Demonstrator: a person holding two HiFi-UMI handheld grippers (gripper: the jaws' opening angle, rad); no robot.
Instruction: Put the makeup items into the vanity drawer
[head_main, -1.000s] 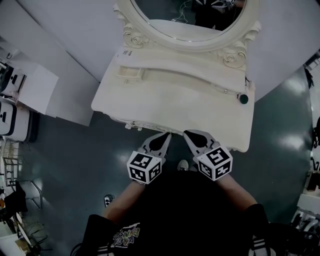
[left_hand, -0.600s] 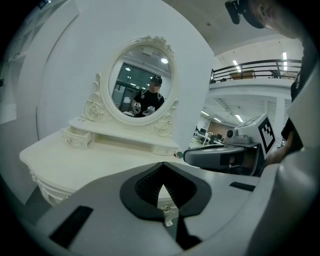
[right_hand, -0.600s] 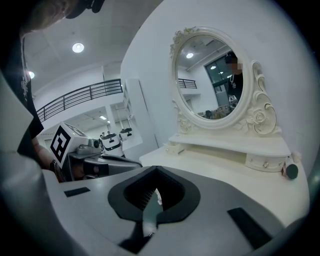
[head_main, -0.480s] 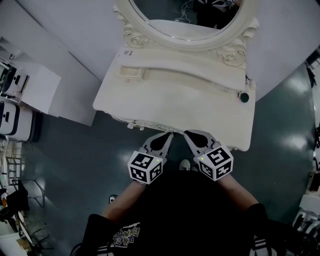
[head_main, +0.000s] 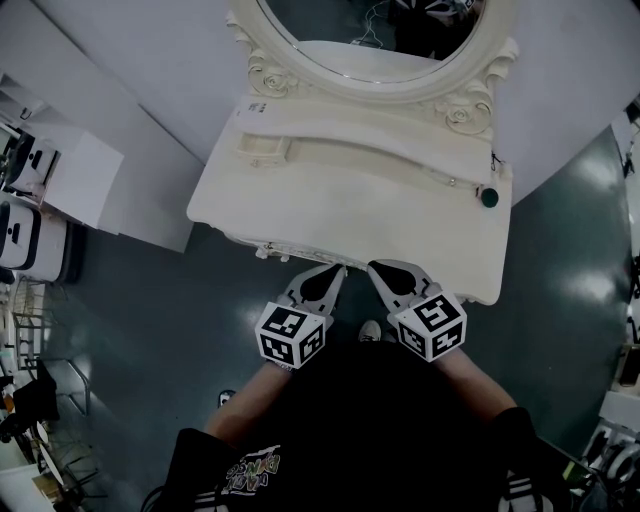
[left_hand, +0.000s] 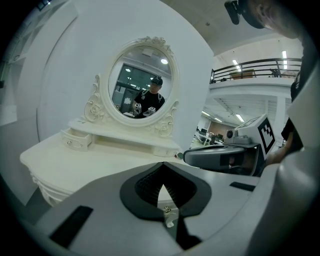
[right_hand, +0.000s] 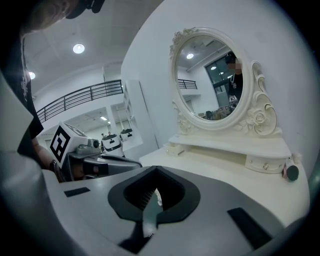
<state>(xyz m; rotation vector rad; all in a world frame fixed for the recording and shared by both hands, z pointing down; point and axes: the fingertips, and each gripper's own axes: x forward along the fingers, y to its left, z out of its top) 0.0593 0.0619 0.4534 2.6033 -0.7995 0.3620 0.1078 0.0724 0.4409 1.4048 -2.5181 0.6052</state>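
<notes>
Left gripper (head_main: 331, 275) and right gripper (head_main: 377, 272) hang side by side just before the vanity (head_main: 350, 205).

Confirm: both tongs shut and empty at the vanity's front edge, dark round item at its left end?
No. The dark round item sits at the right end of the vanity, as the head view shows. The rest is right.

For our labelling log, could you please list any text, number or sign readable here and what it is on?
No text reads clearly.
Label at the left rear of the vanity: too small to read.
Print on the person's shirt: upside down, blurred, unreadable.
On the left gripper and right gripper: square marker patterns only, no letters.
</notes>
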